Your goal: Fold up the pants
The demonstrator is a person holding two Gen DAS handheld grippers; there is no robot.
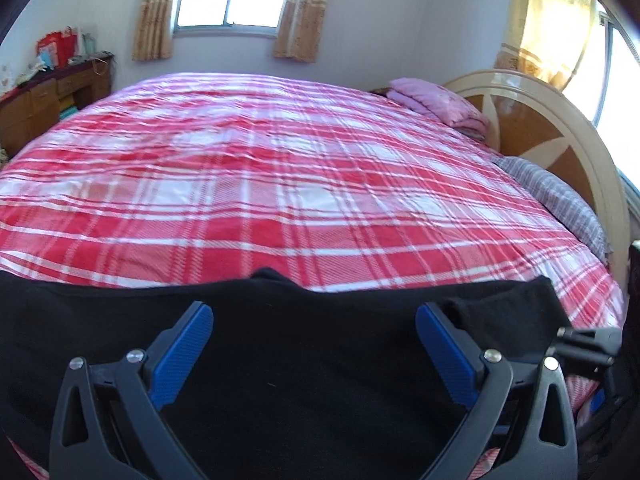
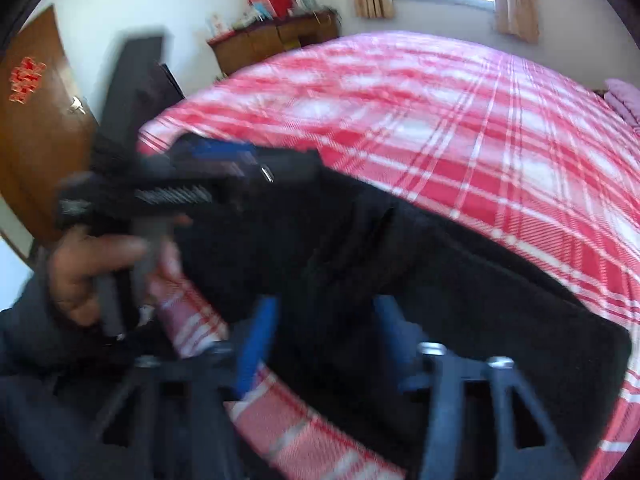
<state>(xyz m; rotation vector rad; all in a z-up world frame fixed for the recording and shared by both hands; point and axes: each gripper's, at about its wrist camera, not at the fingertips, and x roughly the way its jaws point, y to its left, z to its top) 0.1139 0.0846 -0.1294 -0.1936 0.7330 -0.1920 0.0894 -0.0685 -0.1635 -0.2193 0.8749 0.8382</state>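
Observation:
Black pants (image 1: 300, 360) lie spread flat across the near edge of a bed with a red and white plaid sheet (image 1: 280, 180). My left gripper (image 1: 315, 316) hovers over the pants, its blue pads wide apart and nothing pinched between them. In the blurred right wrist view the pants (image 2: 440, 280) run diagonally along the bed edge. My right gripper (image 2: 324, 324) stands over them with its fingers apart and fabric beneath the gap. A hand (image 2: 92, 272) holds the left gripper (image 2: 256, 160) at the pants' far left end. Part of the right gripper's black body (image 1: 588, 338) shows at the right edge.
A folded pink blanket (image 1: 436, 100) and a grey checked pillow (image 1: 560, 196) lie by the wooden headboard (image 1: 540, 128). A cluttered wooden cabinet (image 1: 52, 96) stands against the far wall. A brown door (image 2: 36, 120) is at the left. Curtained windows are behind the bed.

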